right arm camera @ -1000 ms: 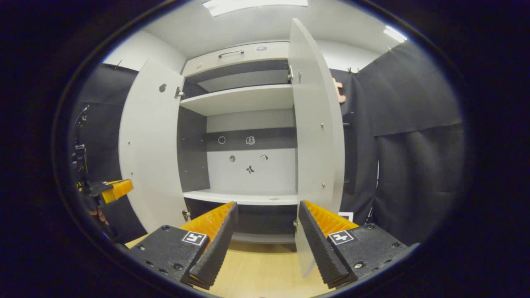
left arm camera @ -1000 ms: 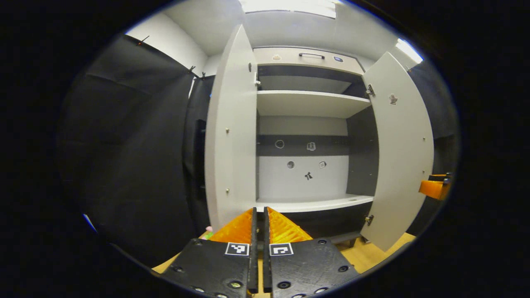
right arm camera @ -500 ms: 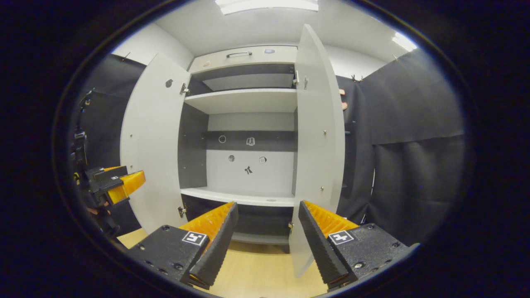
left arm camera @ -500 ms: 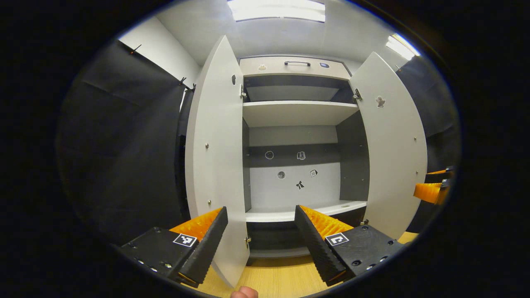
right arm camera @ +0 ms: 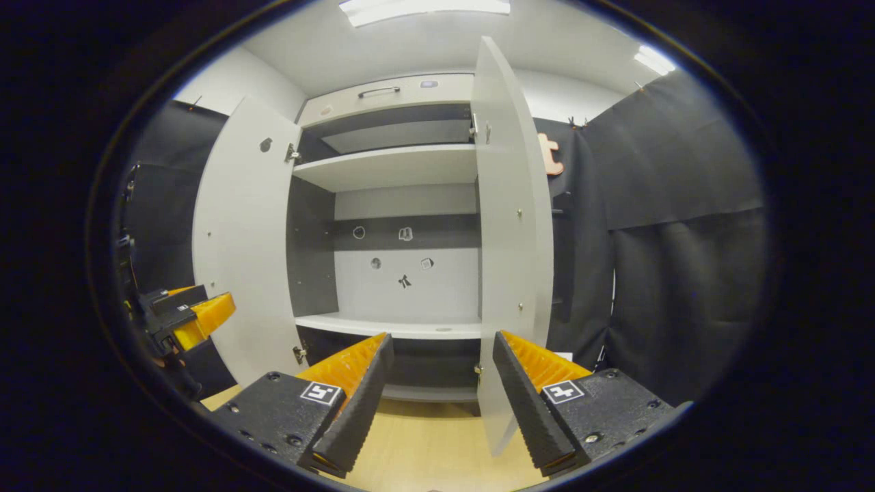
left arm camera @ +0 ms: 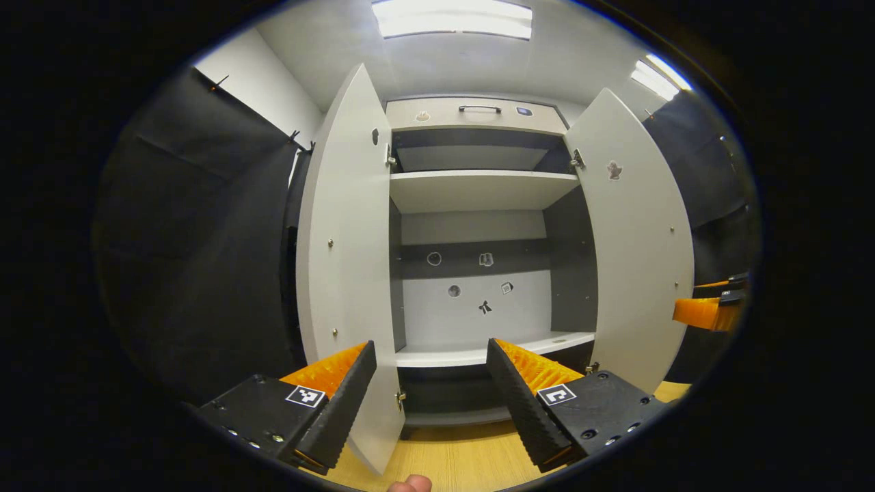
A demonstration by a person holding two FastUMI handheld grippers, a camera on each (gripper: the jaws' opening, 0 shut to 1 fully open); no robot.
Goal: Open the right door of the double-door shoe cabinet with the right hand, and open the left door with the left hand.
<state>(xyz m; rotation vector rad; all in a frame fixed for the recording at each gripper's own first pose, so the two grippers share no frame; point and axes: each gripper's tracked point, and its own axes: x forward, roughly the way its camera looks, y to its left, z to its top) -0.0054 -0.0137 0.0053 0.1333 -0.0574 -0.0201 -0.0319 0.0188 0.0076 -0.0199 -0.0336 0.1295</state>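
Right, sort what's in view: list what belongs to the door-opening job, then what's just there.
Job:
- left door, swung open
- right door, swung open
- left gripper, open, holding nothing
- right gripper, open, holding nothing

Just there:
- shelf inside the cabinet
- small stickers on the back panel
- top drawer handle
- wooden floor

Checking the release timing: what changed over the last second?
The left gripper went from shut to open, letting go of the left door edge, and backed off slightly. The right gripper stayed open; both the left door and the right door stayed swung wide open.
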